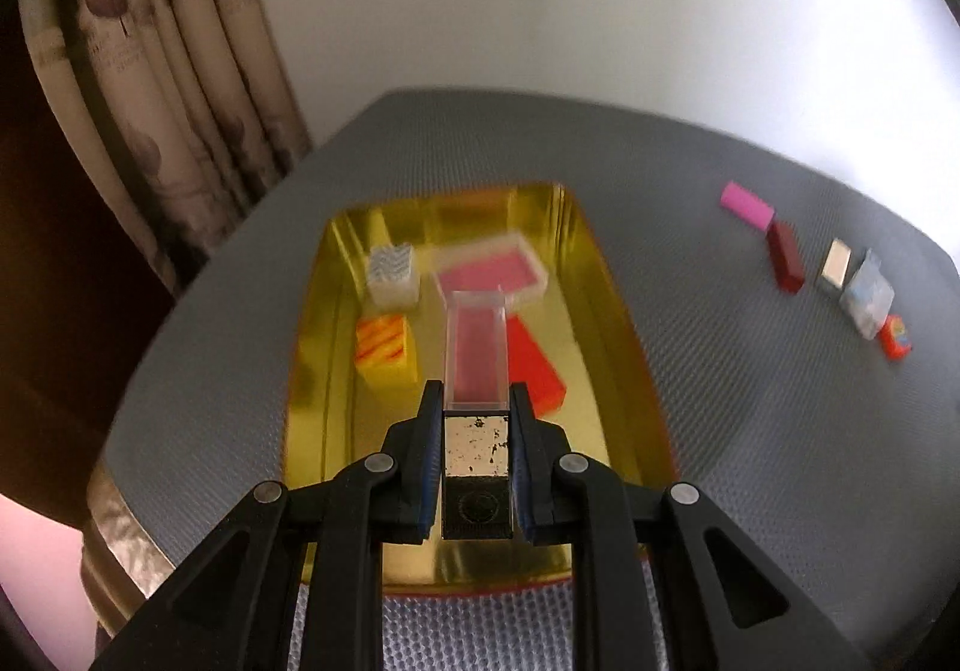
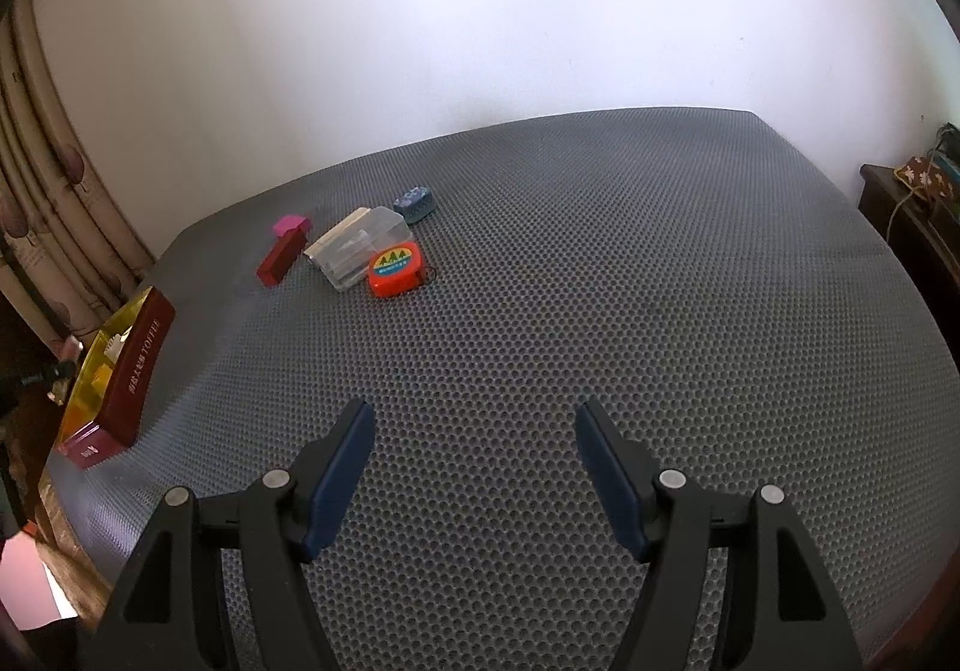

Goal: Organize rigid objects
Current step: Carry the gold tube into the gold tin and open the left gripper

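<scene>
In the left wrist view a curtain (image 1: 162,89) hangs in the upper left of the frame, beside a grey mat (image 1: 750,401) that fills the middle and right. A gold tin (image 1: 624,323) sits at centre. Inside it, from left to right, lie a yellow block (image 1: 384,350), a white block (image 1: 393,272) above it, a clear tray (image 1: 492,272) with a pink base, and a red wedge (image 1: 534,365). The left gripper (image 1: 477,401) at bottom centre is clamped on a clear tube (image 1: 477,353) with a dark cap, held over the tin and pointing up the frame. At the right of the frame a row lies on the mat: a pink block (image 1: 747,203), a maroon bar (image 1: 786,257), a silver box (image 1: 835,266), a clear case (image 1: 867,299) and an orange tape (image 1: 895,344).

In the right wrist view the tin (image 2: 120,353) is at the left edge, its maroon side lettered. The same cluster sits in the upper left of the frame, with the tape (image 2: 396,269) nearest and a blue piece (image 2: 414,203) behind. The right gripper (image 2: 474,467) at bottom centre stands wide apart, holding nothing, above bare mat (image 2: 660,311).
</scene>
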Available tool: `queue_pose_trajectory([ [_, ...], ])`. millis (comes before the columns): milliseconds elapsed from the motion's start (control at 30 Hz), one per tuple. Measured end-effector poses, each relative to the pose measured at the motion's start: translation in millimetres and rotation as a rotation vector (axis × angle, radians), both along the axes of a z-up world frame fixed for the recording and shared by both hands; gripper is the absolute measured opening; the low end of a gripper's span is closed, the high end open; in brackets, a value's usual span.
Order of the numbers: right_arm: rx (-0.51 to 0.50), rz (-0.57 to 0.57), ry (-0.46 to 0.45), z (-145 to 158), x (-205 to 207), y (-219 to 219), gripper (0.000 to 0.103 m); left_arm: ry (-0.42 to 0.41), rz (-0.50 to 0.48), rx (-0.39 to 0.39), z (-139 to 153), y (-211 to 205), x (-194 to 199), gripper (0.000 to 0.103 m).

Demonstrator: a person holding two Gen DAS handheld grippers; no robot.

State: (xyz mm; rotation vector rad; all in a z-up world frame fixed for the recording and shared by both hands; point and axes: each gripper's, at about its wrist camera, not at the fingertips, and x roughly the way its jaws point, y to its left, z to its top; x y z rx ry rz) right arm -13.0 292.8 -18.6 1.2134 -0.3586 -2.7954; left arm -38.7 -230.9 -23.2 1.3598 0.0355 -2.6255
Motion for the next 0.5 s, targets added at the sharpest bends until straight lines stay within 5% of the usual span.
queue_pose_trajectory([
  [500, -0.003, 0.003, 0.000, -1.6, 2.5, -1.2, 0.072, -0.106, 0.062, 0.045, -43.8, -18.7, -20.4, 0.017],
])
